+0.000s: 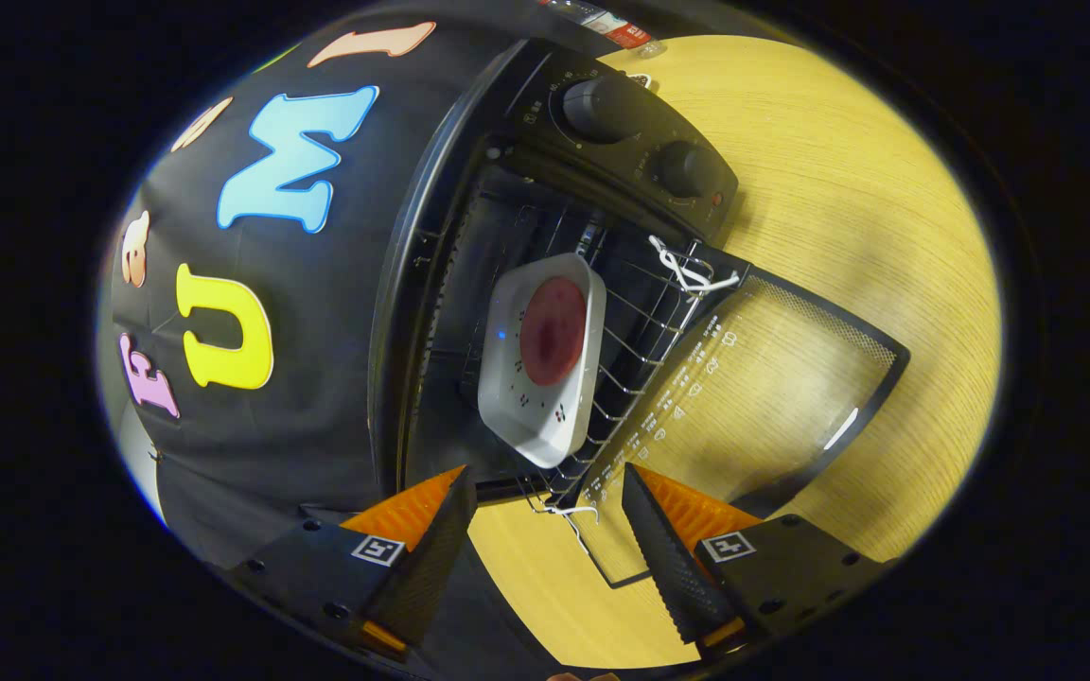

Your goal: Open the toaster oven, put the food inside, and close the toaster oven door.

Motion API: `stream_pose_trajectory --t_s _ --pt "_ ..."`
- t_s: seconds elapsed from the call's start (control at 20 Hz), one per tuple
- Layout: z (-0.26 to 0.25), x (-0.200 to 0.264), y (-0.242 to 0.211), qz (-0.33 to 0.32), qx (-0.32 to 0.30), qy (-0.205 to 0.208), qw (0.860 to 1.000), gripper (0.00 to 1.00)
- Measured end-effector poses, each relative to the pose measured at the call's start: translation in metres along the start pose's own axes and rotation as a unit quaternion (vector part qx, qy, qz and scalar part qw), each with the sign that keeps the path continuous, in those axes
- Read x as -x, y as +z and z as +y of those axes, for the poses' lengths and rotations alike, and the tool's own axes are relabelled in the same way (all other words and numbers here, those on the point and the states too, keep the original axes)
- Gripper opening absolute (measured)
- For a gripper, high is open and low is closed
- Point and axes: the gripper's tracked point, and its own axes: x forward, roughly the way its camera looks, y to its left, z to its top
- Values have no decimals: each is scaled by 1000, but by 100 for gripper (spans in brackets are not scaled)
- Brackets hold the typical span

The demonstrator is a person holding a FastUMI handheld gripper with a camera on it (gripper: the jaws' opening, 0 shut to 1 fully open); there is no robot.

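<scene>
We see our tool [545,501] with its two fingers [431,539] spread apart and nothing held between them; the orange-backed pads sit either side of an open gap over the wooden worktop [848,189]. The whole scene appears rolled sideways in our gripper view.

Just ahead of the fingers stands the black toaster oven [469,189], its mouth open towards us. Its glass door [753,397] is folded fully down and lies flat over the worktop, reaching out from the oven's mouth to just beside one of our fingers, whose tip overlaps the door's near edge in the view. We cannot tell whether that finger touches the glass.

Inside the oven, on the wire rack [640,322], rests a white square dish [545,435] carrying the food [553,331], a round dark-red slice lying flat in the dish's middle. The dish sits beyond the fingertips, roughly in line with the gap between them, its nearest corner close to the rack's front edge. White ties [687,270] are knotted on the rack's front bar near the door hinge, and another [569,513] hangs near the gap between our fingers.

Two dark knobs [602,109] sit on the oven's control panel, farther from us than the dish
</scene>
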Motion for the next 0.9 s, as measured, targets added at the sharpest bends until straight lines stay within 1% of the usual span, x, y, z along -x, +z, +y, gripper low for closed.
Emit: stream_pose_trajectory --t_s 0.1,0.2,0.3,0.4,0.6,0.7,0.8,0.9 --pt "-2 10 -11 6 25 -2 1000 98" --pt "-9 20 -24 14 64 -8 998 98" --pt "-18 32 -34 20 118 -21 993 98" --pt "-18 44 -39 11 172 -20 985 98" --pt "-25 63 -52 9 279 -37 960 98" --pt "-31 71 -55 6 329 -51 943 98" --pt "-39 73 -63 18 370 -58 927 98" --pt "-50 77 -66 26 409 -74 909 98"
